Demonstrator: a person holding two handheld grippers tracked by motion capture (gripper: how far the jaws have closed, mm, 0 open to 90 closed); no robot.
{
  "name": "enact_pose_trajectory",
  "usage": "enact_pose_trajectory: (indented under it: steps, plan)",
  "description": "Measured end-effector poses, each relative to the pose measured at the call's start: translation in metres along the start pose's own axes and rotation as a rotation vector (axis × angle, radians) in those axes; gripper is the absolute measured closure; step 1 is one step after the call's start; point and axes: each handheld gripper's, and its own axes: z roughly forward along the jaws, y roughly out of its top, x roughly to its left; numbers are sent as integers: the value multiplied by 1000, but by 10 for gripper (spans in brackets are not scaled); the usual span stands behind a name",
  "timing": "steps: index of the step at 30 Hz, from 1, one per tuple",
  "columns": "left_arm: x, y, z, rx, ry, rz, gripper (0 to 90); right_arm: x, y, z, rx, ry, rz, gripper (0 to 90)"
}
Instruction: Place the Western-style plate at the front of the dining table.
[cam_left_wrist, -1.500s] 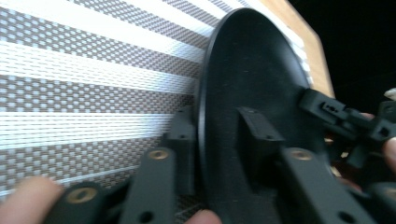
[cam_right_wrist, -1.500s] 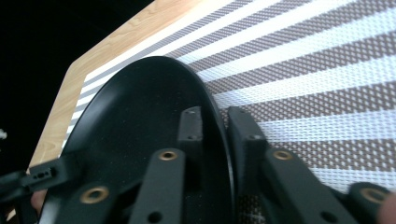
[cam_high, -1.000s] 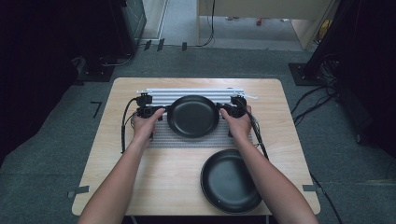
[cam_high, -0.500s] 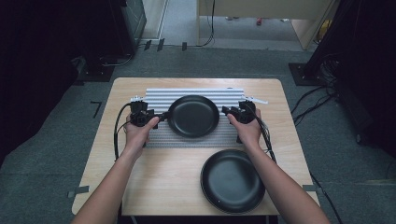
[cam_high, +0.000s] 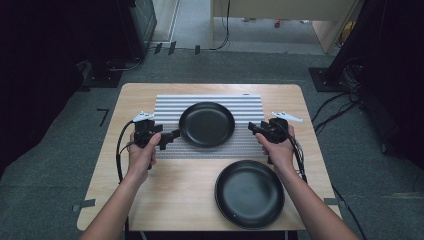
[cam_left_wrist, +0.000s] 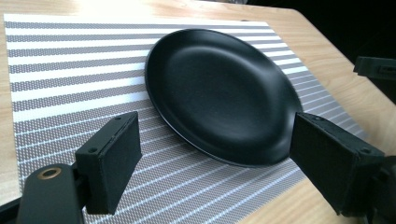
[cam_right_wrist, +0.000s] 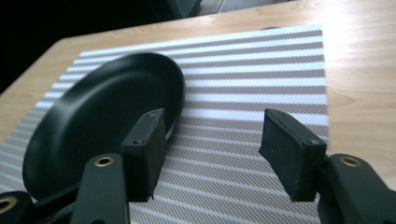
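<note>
A black plate lies flat in the middle of a grey-and-white striped placemat. My left gripper hovers open just off the plate's left rim, holding nothing. My right gripper is open to the right of the plate, over the mat's right edge, also holding nothing. A second black plate rests on the bare wood near the table's front right, below my right hand.
The wooden table has bare wood at the front left and along both sides of the mat. Cables trail from both grippers. Dark equipment and floor cables surround the table.
Both grippers have let go of the plate on the mat and drawn back outward and toward me, jaws now open. The plate stays put on the mat.
</note>
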Motion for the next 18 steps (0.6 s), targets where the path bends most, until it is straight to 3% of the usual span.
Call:
enact_pose_trajectory:
  steps: [6, 9, 12, 14, 18]
  plan:
    - [-6, -9, -10, -10, -16, 4, 151, -6, -9, -19, 10, 15, 23, 347]
    - [-9, -19, -17, -10, -18, 4, 151, -10, -15, -28, 28, 50, 26, 330]
    - [-9, -24, -21, -11, -21, 3, 151, -12, -18, -35, 27, 85, 9, 296]
    - [-10, -29, -24, -13, -14, 4, 151, -11, -24, -47, 10, 87, -47, 278]
    - [-9, -38, -32, -21, -3, -2, 151, -11, -31, -58, 19, 104, -62, 261]
